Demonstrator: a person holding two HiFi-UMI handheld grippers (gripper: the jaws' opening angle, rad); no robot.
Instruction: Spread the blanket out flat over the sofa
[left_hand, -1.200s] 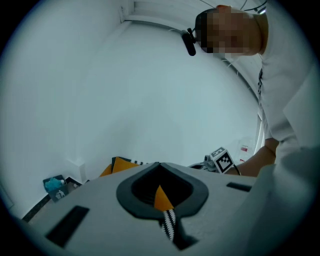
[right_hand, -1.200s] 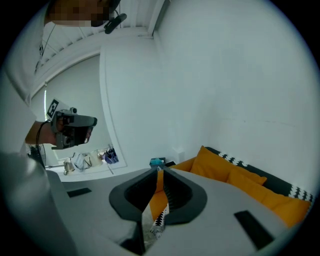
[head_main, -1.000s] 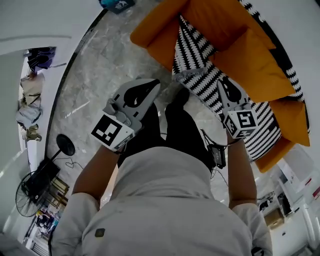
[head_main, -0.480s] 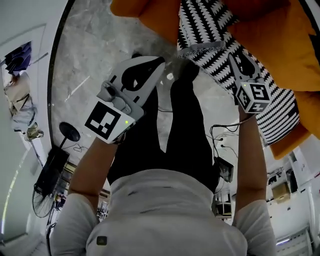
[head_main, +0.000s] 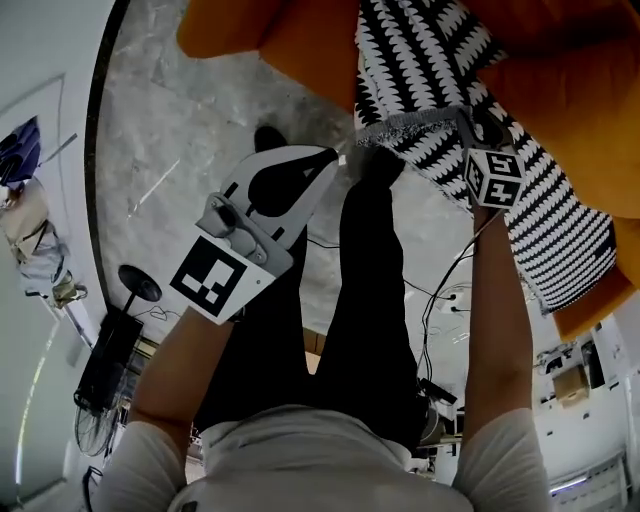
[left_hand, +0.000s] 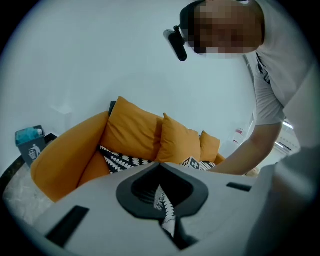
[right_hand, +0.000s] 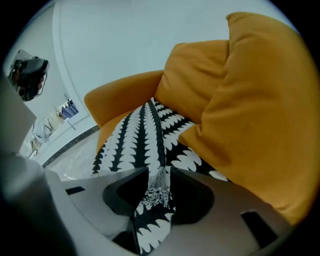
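- Left claw (left_hand: 160, 167) is clamped shut on a thin strip of the black-and-white blanket (head_main: 440, 70). You hold it at the fringed edge's outer end, just off the front of the orange sofa (head_main: 270, 35) and above the marble floor (head_main: 190, 150).
- Your right claw (right_hand: 160, 171) is opening. A bunched fold of the blanket's edge lies between its jaws, but the pads appear to be letting it go rather than pinching it.
- The blanket lies on the sofa seat, ahead of both claws. Its stripes and long axis run along the seat, with the back cushions (right_hand: 250, 110) just beside its far side.
- The fringed edge stretches from one claw to the other along the seat's front, so you have a claw at each end of that edge.
- The right claw sits on the seat itself and is nearer the bulk of the cloth. The left claw is out past the front edge, on the side toward the sofa's arm.
- With the right claw loosening, the left looks like your only firm hold.
- The coming move likely turns on that corner. The cloth lies ahead and to the right of the left claw, so drawing it along the edge, away from the right claw, should take out the slack.
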